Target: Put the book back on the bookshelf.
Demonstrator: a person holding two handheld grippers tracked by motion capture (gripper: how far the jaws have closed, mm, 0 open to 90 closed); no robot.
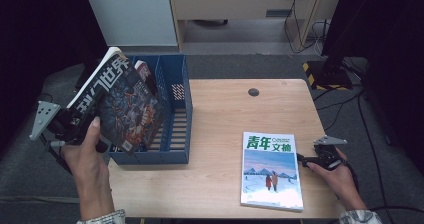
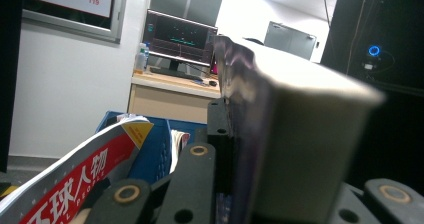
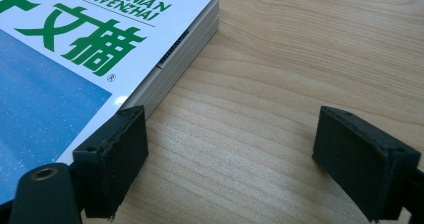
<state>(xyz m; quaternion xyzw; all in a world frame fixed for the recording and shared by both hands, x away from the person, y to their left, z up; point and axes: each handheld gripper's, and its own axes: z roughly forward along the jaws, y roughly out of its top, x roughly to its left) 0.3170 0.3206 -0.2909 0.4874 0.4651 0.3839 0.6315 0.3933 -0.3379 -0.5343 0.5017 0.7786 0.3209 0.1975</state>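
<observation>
Leftward, tool (image 1: 82, 126) clenched on dark magazine (image 1: 122, 106); right tool (image 1: 304, 159) wide, released.

Magazines, file rack and table, seen from above

The file rack (image 1: 172, 119) stands on the table's (image 1: 225, 114) left part with a magazine (image 1: 142, 71) in it; the held magazine (image 1: 120, 104) hangs tilted above its left end, in the left gripper (image 1: 75, 121); another magazine (image 1: 271, 170) lies flat front right, the right gripper (image 1: 305, 159) just beside its right edge

Left tool (image 1: 82, 126) grips magazine (image 1: 120, 101) above blue rack (image 1: 175, 114).
</observation>
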